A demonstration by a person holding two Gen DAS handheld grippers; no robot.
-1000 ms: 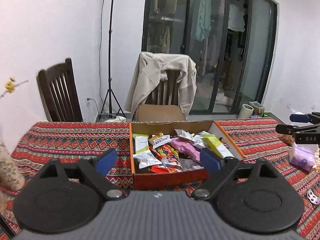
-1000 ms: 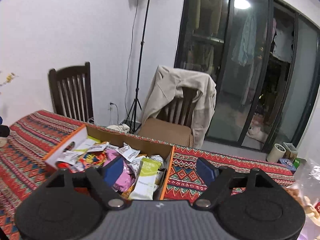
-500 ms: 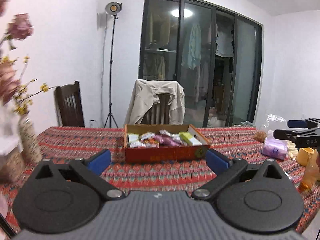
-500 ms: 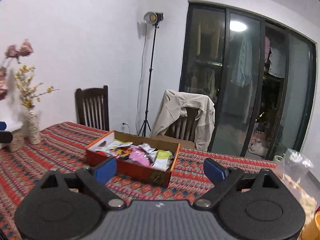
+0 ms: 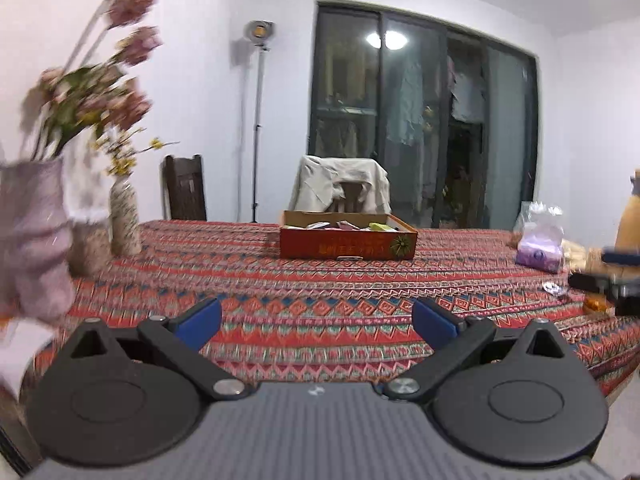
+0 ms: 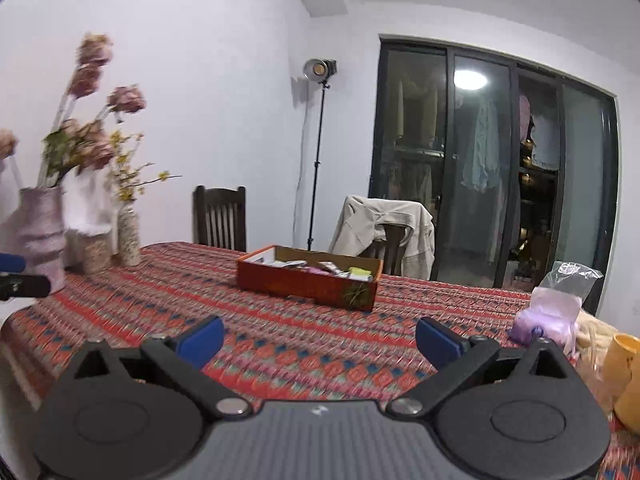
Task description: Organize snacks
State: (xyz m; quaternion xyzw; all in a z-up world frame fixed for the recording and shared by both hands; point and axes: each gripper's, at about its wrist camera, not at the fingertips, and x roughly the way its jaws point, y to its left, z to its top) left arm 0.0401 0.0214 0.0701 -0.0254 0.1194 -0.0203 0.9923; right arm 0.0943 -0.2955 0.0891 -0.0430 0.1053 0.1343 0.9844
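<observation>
Both grippers have pulled well back from the box in the last second. A second ago each camera was right over the open box with wrappers filling the view; now the box (image 5: 347,235) sits small at 12 o'clock in the left wrist view and around 12–1 o'clock in the right wrist view (image 6: 308,280), well apart from both tools, with bare tablecloth (image 5: 312,292) between.

Left gripper (image 5: 316,320): jaws spread wide, nothing between the blue pads (image 5: 200,318). Right gripper (image 6: 318,338): same, spread wide and empty. Edges of the frames are motion-blurred, so the retreat looks still in progress.

Snacks (image 6: 320,267) are all inside the box, mixed wrappers just showing above the rim. No loose snack packets that I can identify on the cloth. My read: packing is done or nearly so, and this is the pull-away. Can't rule out leftovers at 3 o'clock, where a purple bag (image 5: 538,250) and a clear plastic bag (image 6: 570,276) sit near the table edge with an orange cup (image 6: 624,376) beside them; contents too blurred to call.

Vases with flowers (image 6: 44,232) at 9 o'clock, clear of the work area.

Writing: the box front carries a line of gold characters next to a gold starburst emblem (image 5: 401,245); too small and soft to read. No brand legible on any wrapper at this range.
</observation>
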